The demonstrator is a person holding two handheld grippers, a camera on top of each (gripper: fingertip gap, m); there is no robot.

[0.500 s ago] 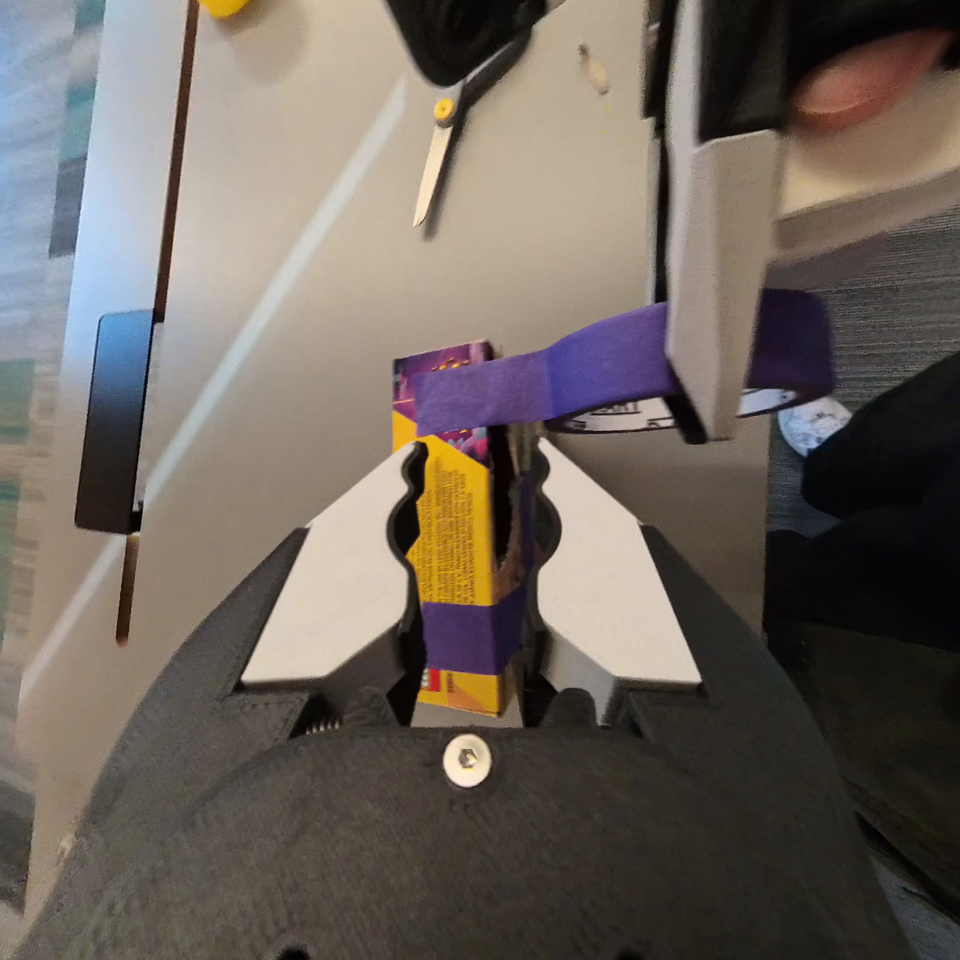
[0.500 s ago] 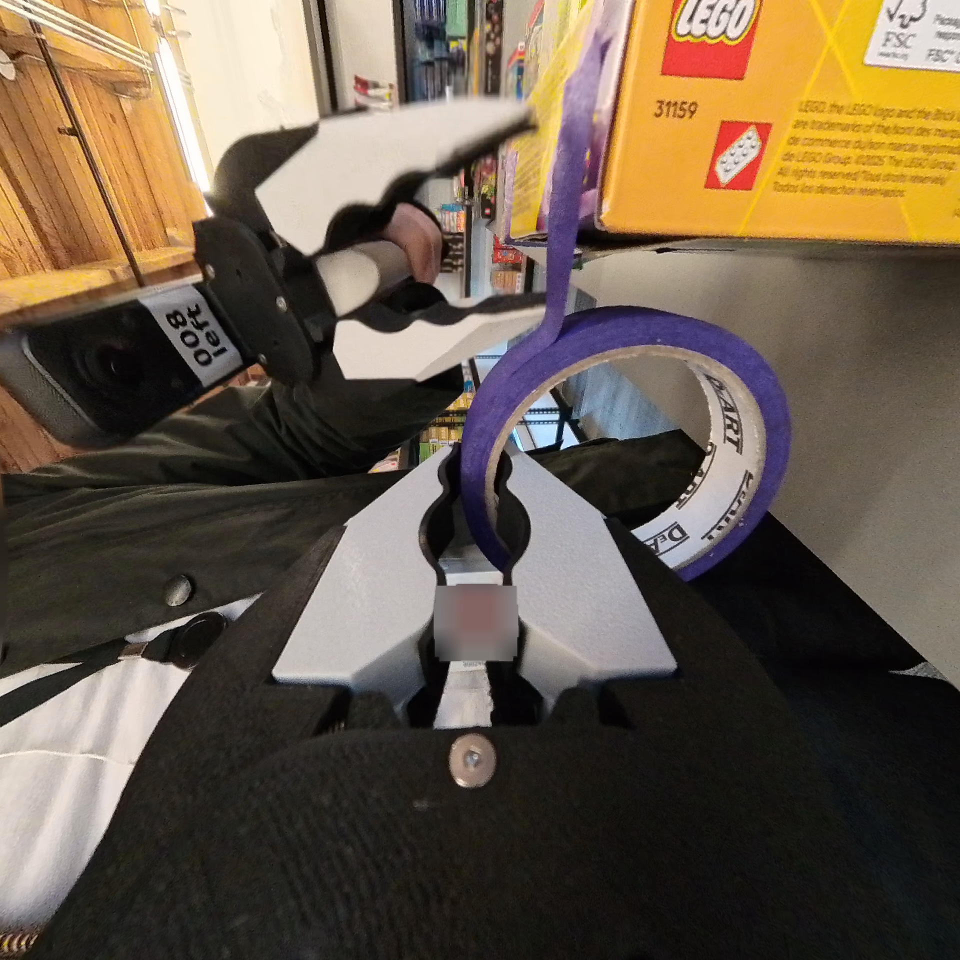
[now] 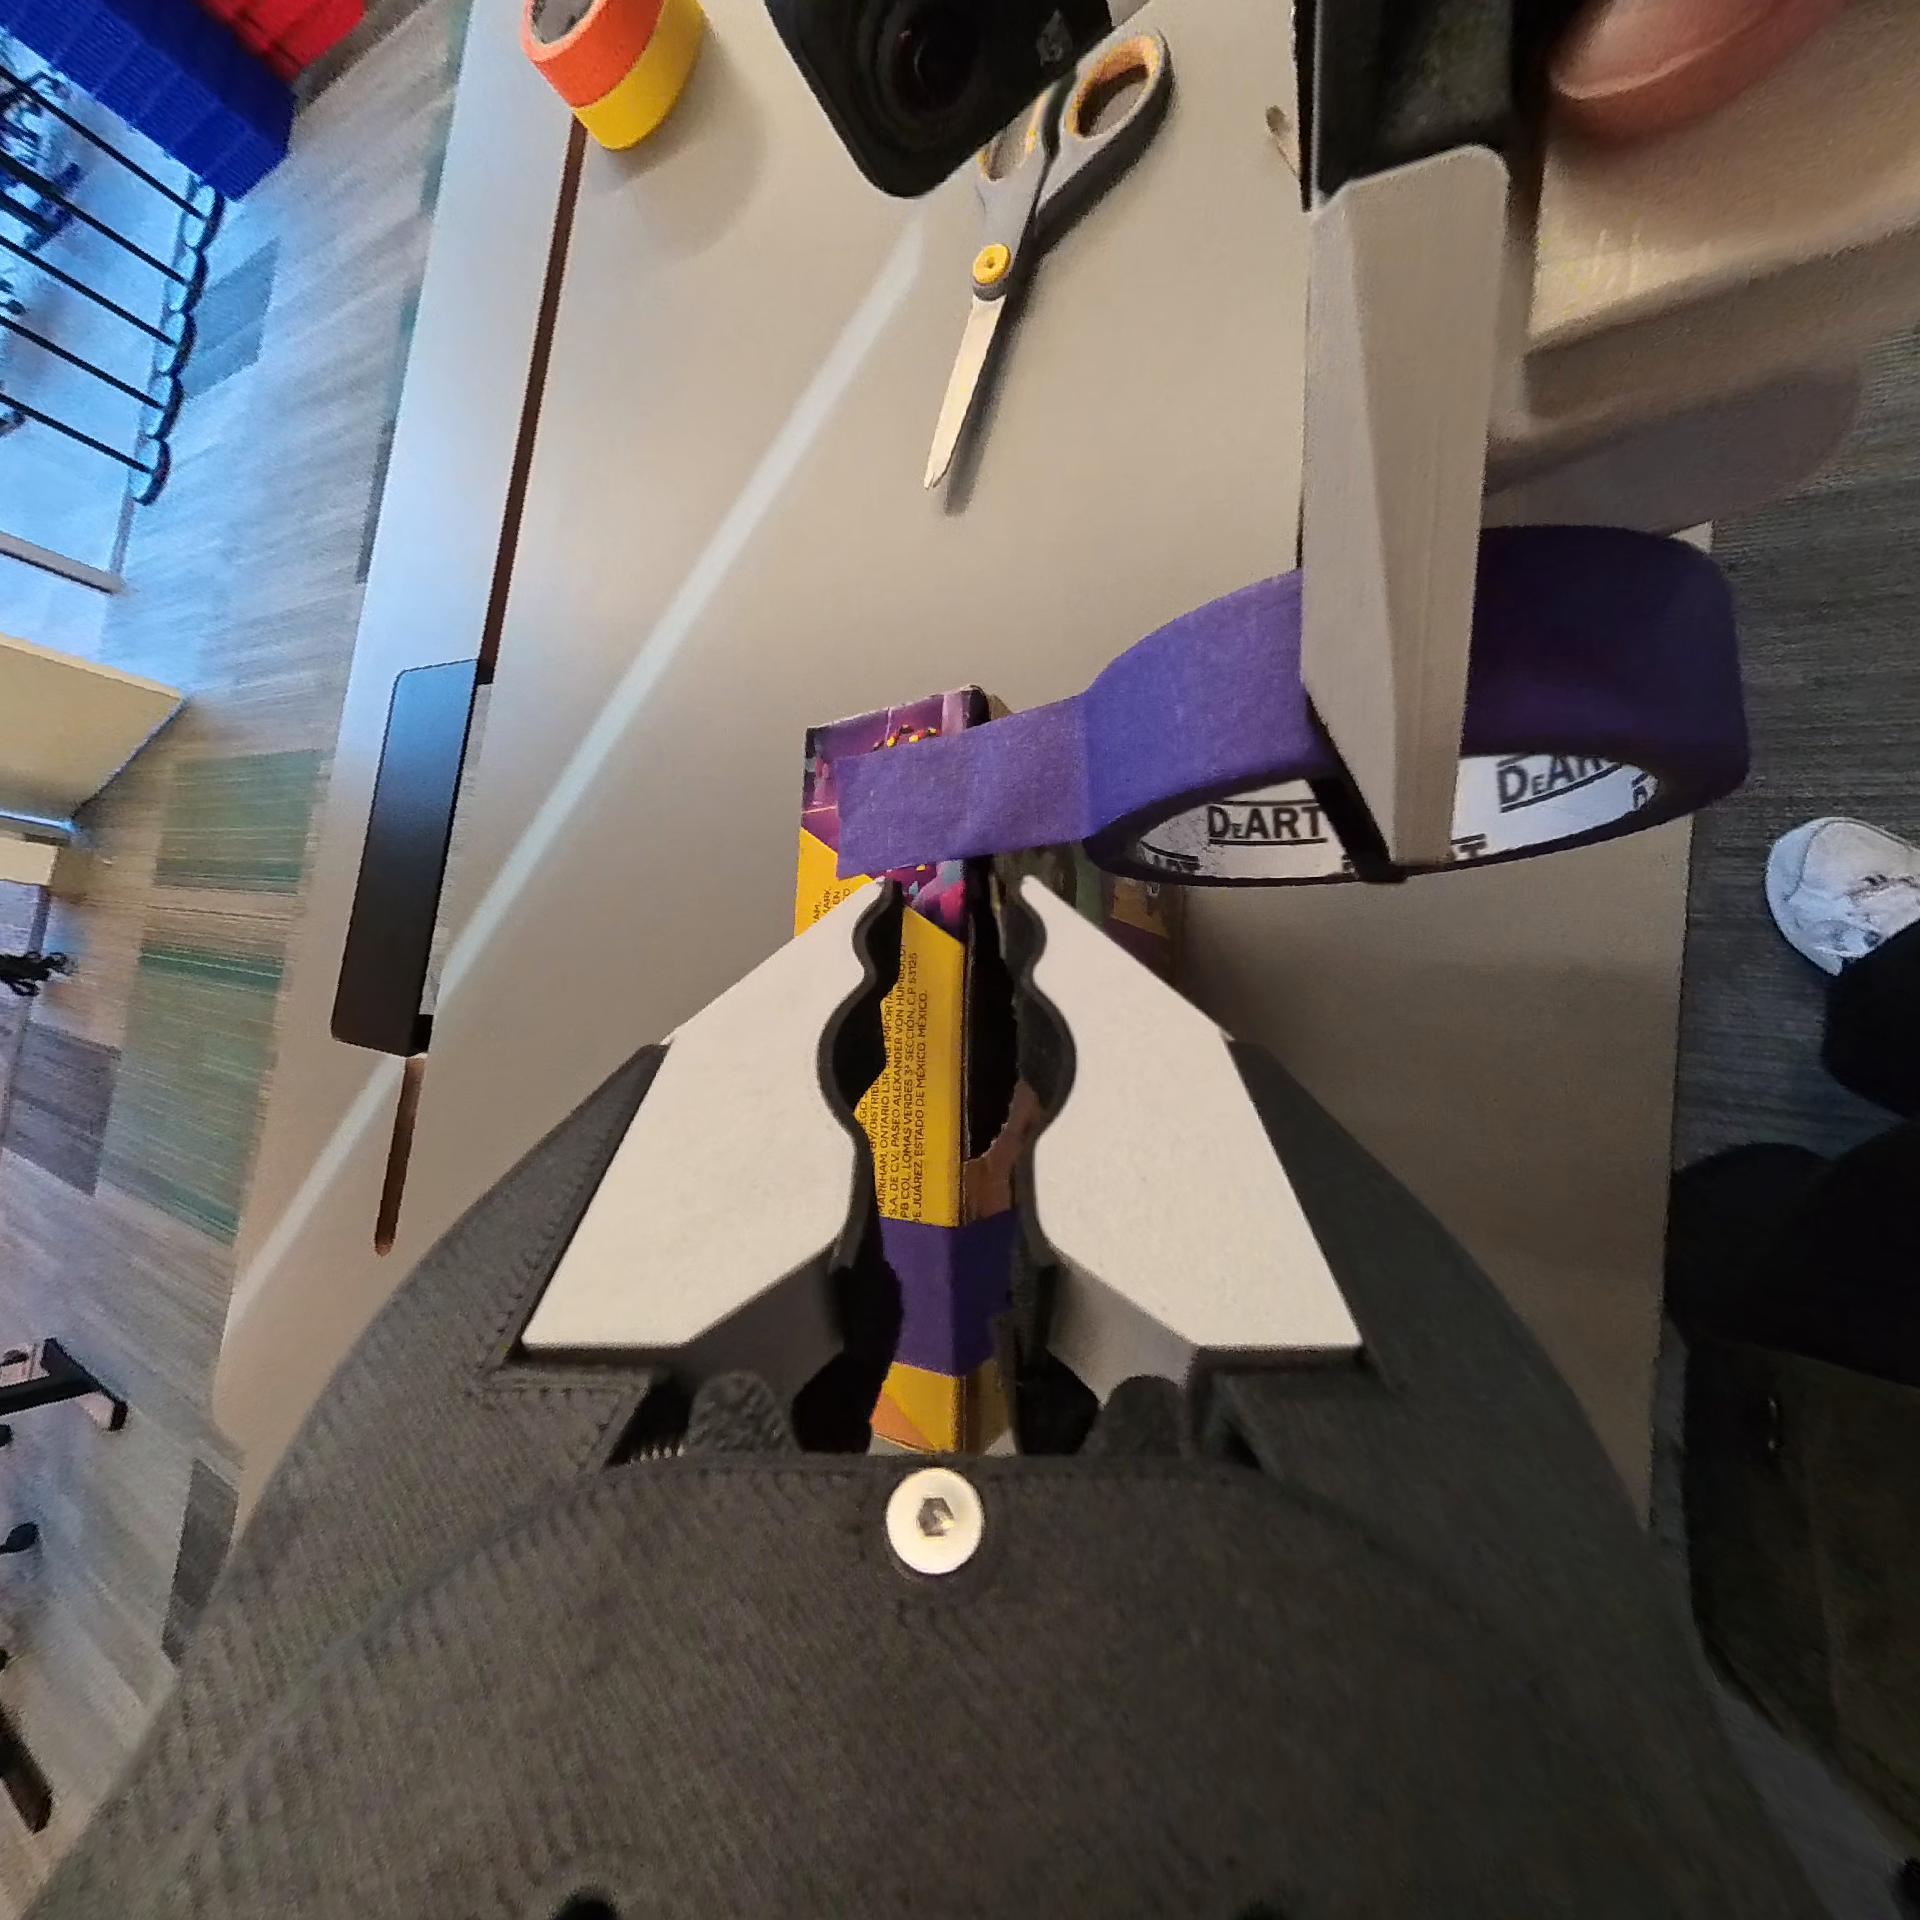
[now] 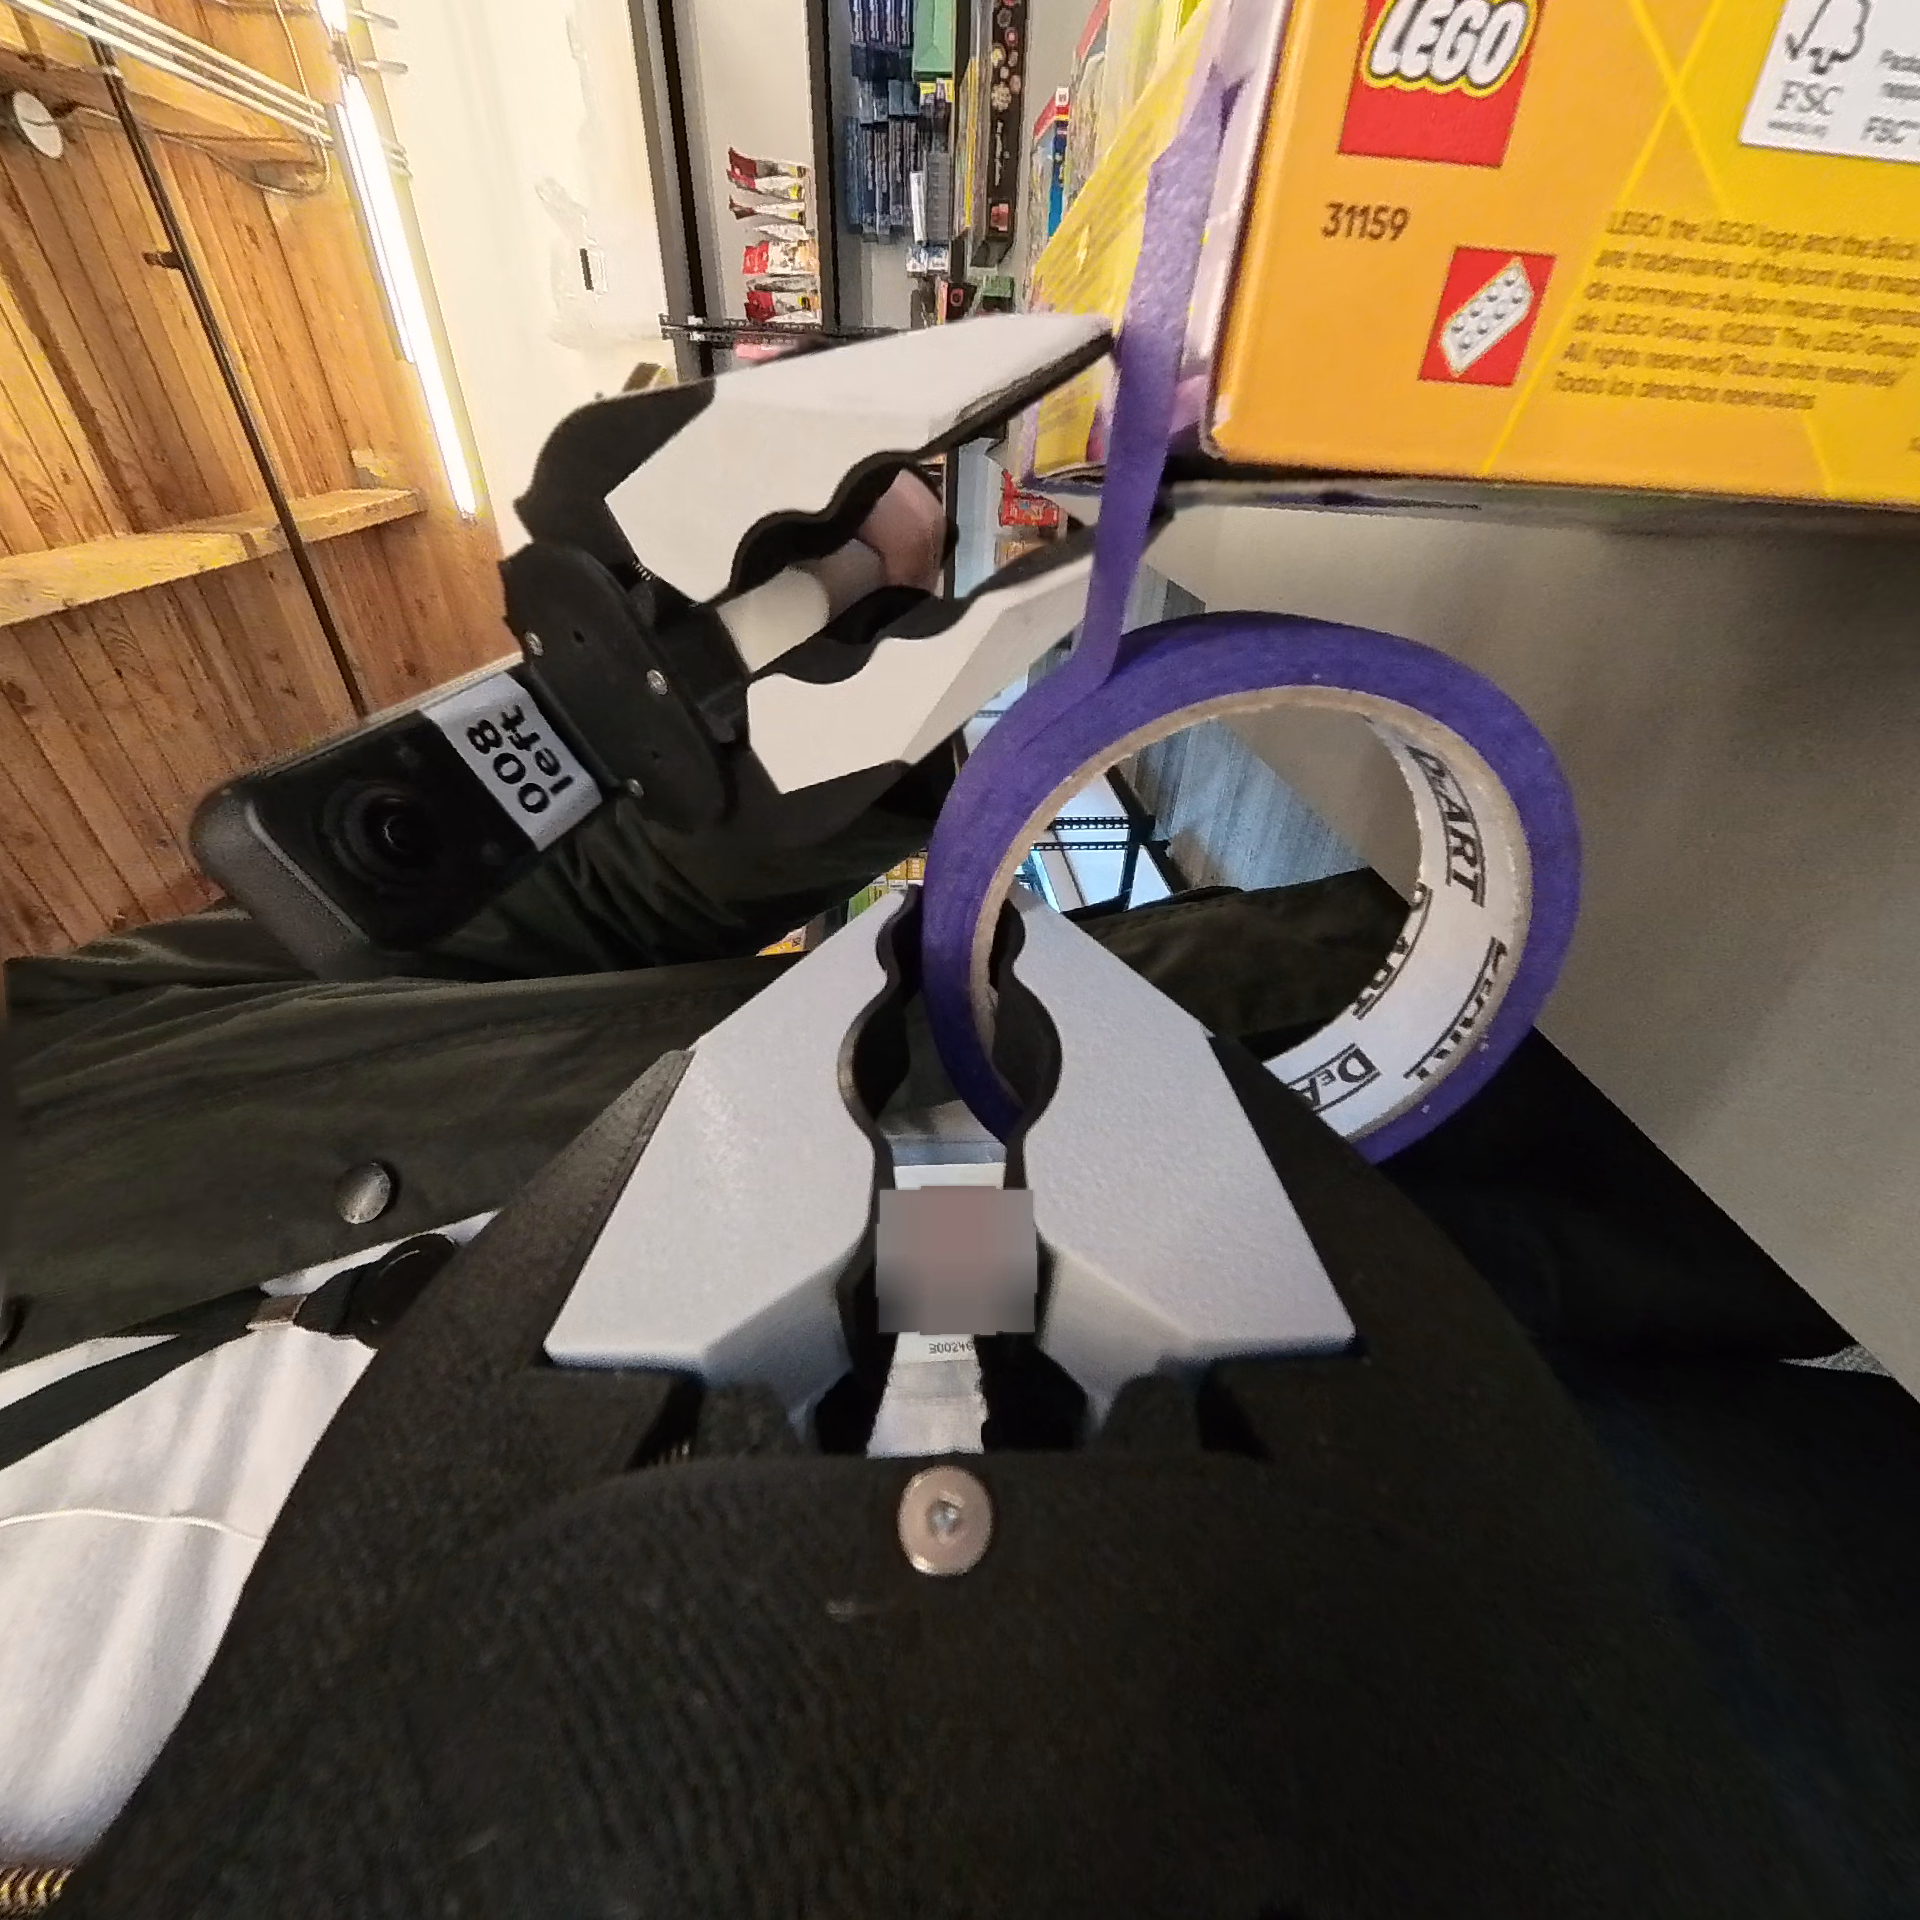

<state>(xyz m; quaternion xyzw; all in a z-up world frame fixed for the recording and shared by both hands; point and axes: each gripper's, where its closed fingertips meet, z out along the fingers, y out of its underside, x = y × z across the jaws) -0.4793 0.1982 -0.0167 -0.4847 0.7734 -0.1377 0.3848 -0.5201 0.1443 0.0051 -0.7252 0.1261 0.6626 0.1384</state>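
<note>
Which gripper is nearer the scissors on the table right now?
Right. The right gripper, shut on the purple tape roll, is beside the scissors. The left gripper, clamped on the yellow box, sits farther back.

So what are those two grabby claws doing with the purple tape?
A person holds both. The left gripper is clamped on a thin yellow cardboard toy box, held on edge above the grey table. The right gripper pinches a roll of purple masking tape; its loose strip is stuck across the box's far end. Grey-handled scissors lie on the table beyond.
</note>
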